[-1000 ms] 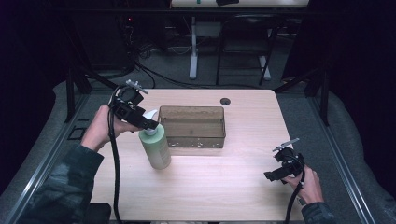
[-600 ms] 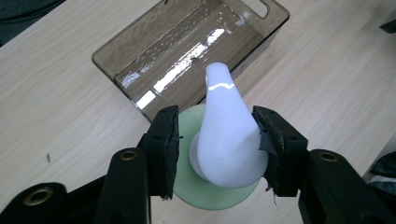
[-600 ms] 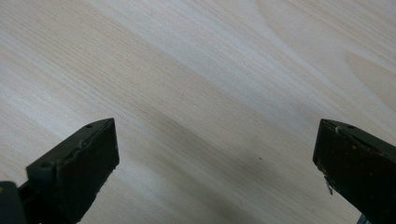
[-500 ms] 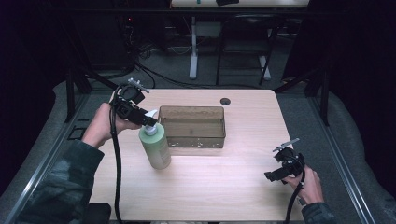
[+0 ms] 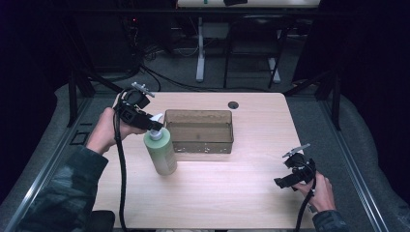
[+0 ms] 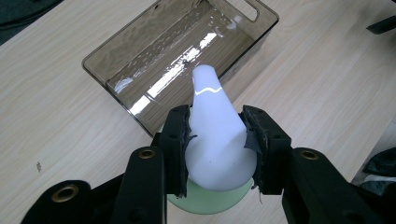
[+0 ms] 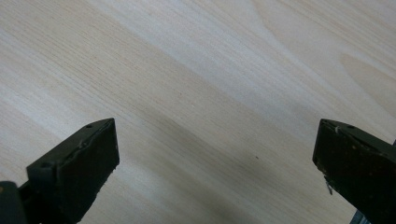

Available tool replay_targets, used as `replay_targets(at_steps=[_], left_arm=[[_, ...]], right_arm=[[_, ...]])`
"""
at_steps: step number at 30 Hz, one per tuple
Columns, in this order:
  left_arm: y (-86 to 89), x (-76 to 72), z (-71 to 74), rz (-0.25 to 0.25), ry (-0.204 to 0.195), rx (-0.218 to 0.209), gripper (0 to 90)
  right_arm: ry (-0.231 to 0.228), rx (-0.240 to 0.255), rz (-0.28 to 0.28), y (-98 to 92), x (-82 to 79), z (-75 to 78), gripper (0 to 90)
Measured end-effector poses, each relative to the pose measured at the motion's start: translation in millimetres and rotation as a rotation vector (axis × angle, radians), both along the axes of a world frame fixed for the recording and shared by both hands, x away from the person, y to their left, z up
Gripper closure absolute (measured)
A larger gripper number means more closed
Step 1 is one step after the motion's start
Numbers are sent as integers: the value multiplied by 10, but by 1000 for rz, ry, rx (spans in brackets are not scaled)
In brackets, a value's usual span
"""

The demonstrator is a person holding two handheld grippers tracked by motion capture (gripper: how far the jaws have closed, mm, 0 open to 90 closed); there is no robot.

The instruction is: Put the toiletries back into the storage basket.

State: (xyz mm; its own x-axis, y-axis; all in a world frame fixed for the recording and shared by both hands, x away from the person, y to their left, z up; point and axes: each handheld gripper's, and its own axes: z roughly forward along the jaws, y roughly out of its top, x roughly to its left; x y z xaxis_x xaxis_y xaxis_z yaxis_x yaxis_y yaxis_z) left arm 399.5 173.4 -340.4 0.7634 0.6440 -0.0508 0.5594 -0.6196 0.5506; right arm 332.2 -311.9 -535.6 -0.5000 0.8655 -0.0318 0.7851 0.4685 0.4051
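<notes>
The left gripper (image 6: 217,140) has just closed, its jaws now pinching the white cap (image 6: 215,140) of the green bottle (image 5: 161,152), upright beside the clear bin (image 5: 199,131). Grasp made, I'd say; next comes a straight lift. The bottle's body hides beneath the cap in the left gripper view. Right gripper (image 5: 285,181) rests spread wide.

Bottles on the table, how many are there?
1. The green bottle stands left of the clear bin, its white cap clamped by the left hand-held gripper.
</notes>
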Motion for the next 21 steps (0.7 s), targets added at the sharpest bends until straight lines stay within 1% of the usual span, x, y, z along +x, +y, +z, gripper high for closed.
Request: replay_targets(at_steps=[3, 5, 7, 14, 18, 21], left_arm=[[4, 4, -1, -1, -1, -5, 627], [5, 6, -1, -1, -1, -8, 627], [4, 11, 2, -1, -3, -6, 628], [-2, 11, 11, -6, -4, 3, 629], [1, 5, 44, -8, -11, -2, 629], [-4, -5, 97, -16, -16, 0, 630]], right_arm=[[-4, -12, 5, -6, 2, 0, 0], [-5, -11, 1, -6, -1, 2, 0], [-2, 2, -1, -4, -2, 3, 0], [0, 0, 3, -4, 7, -2, 0], [-1, 0, 3, -7, 3, 2, 0], [-1, 2, 1, -9, -1, 5, 0]])
